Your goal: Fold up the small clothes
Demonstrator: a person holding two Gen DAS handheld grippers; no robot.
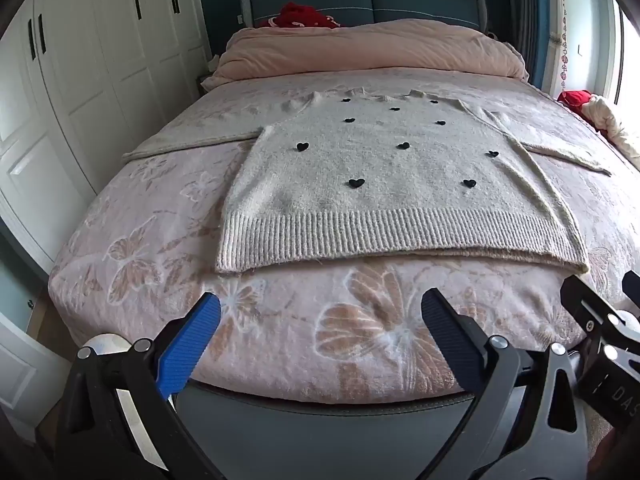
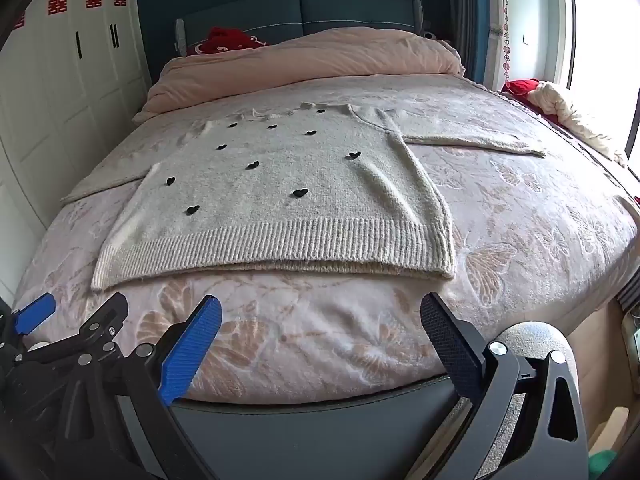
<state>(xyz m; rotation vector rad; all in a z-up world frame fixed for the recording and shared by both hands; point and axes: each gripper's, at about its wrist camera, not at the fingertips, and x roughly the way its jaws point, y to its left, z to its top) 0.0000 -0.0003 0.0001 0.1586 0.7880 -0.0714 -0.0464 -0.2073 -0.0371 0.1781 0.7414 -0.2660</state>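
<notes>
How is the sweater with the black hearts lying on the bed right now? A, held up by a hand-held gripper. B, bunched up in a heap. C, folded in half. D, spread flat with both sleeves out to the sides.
D: the sweater lies flat on the bed, one sleeve out to each side, unfolded, and both hand-held grippers hang open short of its hem.

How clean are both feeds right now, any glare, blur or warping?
Left wrist view: sharp, heavy fisheye bowing the pink floral bed blanket, window blown out at right edge. Right wrist view: same warp, stronger window glare; the cream knit sweater with black hearts stays evenly lit and crisp.
</notes>
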